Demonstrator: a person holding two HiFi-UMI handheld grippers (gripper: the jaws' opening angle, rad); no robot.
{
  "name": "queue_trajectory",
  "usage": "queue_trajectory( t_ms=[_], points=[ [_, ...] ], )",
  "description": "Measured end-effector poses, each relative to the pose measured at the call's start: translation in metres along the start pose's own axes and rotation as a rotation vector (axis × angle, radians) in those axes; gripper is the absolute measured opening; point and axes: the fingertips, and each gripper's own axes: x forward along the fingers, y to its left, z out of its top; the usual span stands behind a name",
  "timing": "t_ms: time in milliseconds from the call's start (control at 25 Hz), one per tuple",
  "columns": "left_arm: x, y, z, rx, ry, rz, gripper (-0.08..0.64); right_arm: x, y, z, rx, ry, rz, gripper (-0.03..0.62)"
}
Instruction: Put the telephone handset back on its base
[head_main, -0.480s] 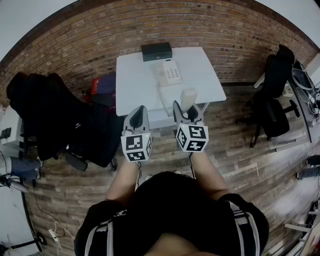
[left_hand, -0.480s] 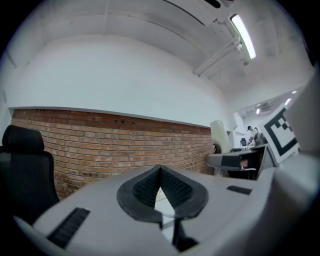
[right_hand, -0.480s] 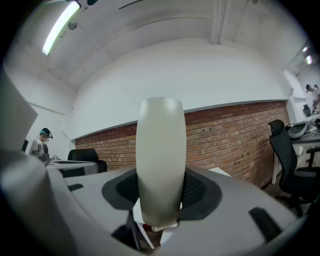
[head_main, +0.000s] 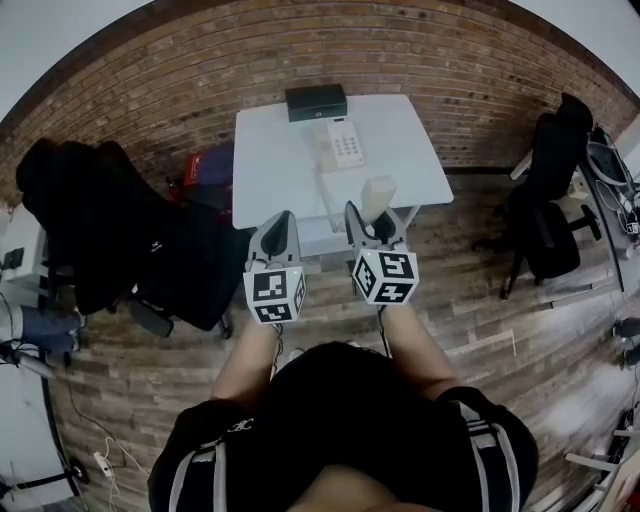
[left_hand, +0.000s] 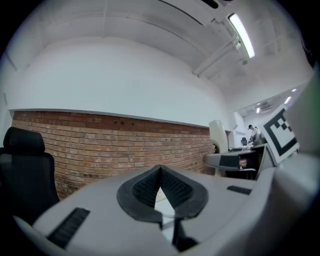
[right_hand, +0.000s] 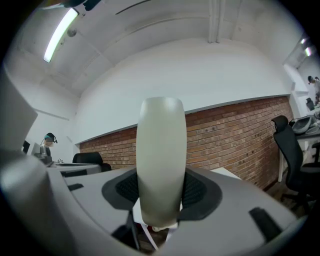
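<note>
The right gripper (head_main: 372, 224) is holding the telephone handset (right_hand: 161, 160), its fingers (right_hand: 200, 192) standing wide and pressing on the cream shell from both sides, with the handset's far end sticking out past the tips. The handset is hovering by the near edge of the white surface (head_main: 280, 170), well apart from the telephone base (head_main: 344, 146), which is sitting further back, just in front of a black box (head_main: 316, 102). The left gripper (head_main: 281, 222) is hanging beside the right one, its fingers meeting at the tips with nothing between them
</note>
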Motion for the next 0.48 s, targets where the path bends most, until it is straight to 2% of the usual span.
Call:
queue_trajectory(
  t_ms=[480],
  points=[
    [0.013, -0.023, 0.001, -0.021, -0.003, -0.005, 0.000, 0.000, -0.024, 0.003, 0.026, 0.000, 0.020, 0.183]
  ],
)
